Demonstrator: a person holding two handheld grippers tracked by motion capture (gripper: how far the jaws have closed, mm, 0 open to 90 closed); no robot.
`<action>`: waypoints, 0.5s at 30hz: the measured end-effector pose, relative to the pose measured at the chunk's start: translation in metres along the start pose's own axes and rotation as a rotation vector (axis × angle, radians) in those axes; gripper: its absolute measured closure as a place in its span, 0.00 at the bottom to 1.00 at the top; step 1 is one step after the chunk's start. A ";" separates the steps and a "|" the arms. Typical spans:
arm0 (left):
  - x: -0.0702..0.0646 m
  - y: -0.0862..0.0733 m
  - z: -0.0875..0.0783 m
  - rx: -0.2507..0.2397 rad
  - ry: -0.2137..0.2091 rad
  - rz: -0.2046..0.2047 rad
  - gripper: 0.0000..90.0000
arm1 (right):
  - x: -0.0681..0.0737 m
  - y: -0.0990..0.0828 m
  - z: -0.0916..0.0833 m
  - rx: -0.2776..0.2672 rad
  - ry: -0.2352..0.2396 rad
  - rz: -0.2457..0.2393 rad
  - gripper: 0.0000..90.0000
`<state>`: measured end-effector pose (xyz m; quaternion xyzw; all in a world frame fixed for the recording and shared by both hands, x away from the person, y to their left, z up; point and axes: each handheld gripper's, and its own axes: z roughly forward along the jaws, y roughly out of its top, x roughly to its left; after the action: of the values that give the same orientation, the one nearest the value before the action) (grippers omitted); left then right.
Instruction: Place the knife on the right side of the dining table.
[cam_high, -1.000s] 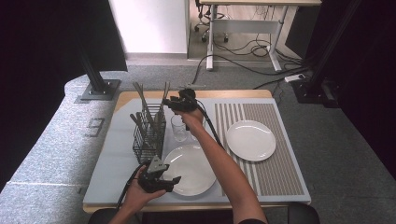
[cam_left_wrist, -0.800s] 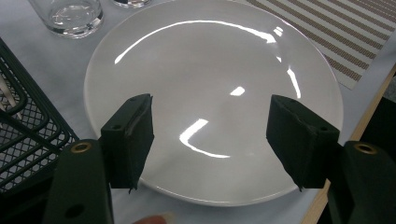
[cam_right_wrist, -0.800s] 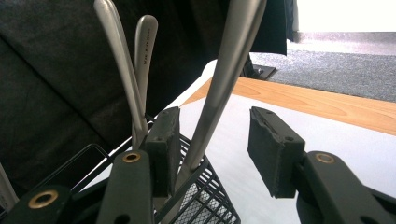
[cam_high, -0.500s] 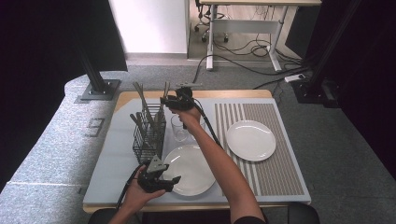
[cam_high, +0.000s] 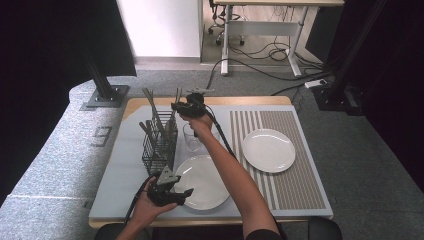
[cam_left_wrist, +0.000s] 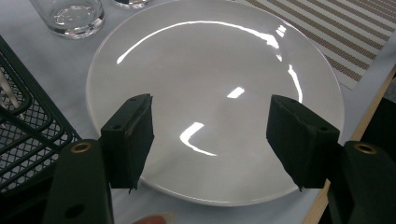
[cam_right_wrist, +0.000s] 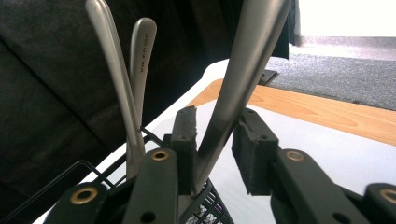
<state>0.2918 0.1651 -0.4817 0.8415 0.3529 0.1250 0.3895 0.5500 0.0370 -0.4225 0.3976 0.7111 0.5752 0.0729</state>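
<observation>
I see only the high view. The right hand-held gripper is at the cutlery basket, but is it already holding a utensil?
Observer: Not firmly. In the right gripper view, the right hand-held gripper has one metal handle between its jaws, which have just been closing. One pad touches it; a small gap remains at the other.
Operator: Are other utensils close to that one?
Observer: Yes. Two more handles stand in the basket beside it, outside the jaws.
Operator: And the left hand-held gripper, does it hold the plate?
Observer: No. In the left gripper view, the left hand-held gripper is open above the plate, with nothing between its jaws.
</observation>
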 end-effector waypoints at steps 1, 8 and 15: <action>0.000 0.000 0.000 -0.001 0.000 -0.001 0.36 | 0.000 0.000 0.000 -0.003 -0.001 0.000 0.81; 0.000 0.000 0.000 -0.001 0.000 -0.001 0.36 | -0.001 0.001 -0.002 -0.005 0.004 0.020 0.84; 0.000 0.000 0.000 -0.002 0.000 -0.002 0.36 | -0.001 0.001 -0.003 -0.010 0.016 0.041 0.86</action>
<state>0.2916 0.1654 -0.4816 0.8406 0.3538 0.1248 0.3907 0.5494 0.0337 -0.4204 0.4073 0.7005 0.5832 0.0572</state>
